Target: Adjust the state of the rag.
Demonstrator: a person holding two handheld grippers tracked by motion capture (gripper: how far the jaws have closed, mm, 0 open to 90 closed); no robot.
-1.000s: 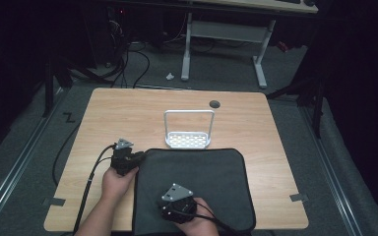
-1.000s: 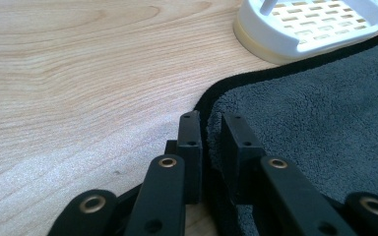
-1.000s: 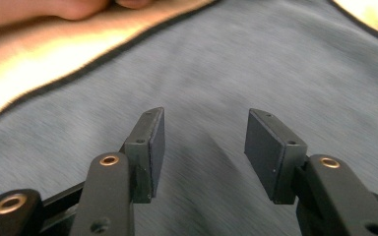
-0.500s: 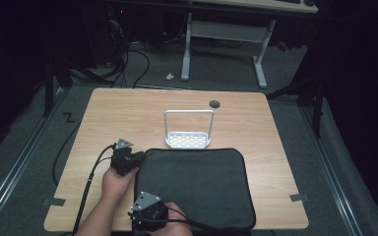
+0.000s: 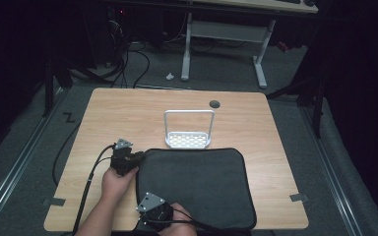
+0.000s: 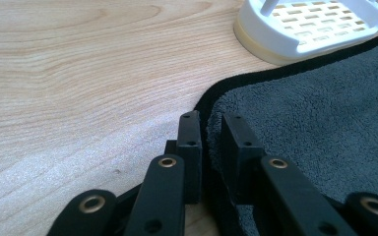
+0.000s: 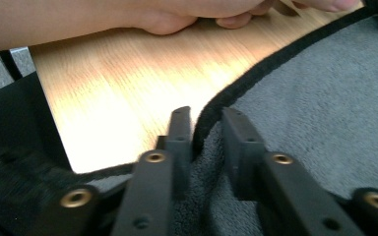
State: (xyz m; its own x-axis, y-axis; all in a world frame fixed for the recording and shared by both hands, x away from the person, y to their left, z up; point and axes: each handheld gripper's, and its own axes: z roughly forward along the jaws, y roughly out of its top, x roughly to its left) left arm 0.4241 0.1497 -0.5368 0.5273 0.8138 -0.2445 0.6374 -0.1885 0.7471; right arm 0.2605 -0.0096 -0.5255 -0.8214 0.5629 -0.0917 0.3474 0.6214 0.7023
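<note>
Table point(image 5: 128, 113) w/ mat point(image 5: 197, 182), rack point(image 5: 188, 140).

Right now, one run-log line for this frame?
left gripper: shut on mat far-left corner | right gripper: just closing on mat near-left edge | rack: behind mat

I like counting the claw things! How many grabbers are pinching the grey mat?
2. The left gripper pinches the grey mat at its far left corner, and the right gripper pinches its near left corner, by the table's front edge.
</note>
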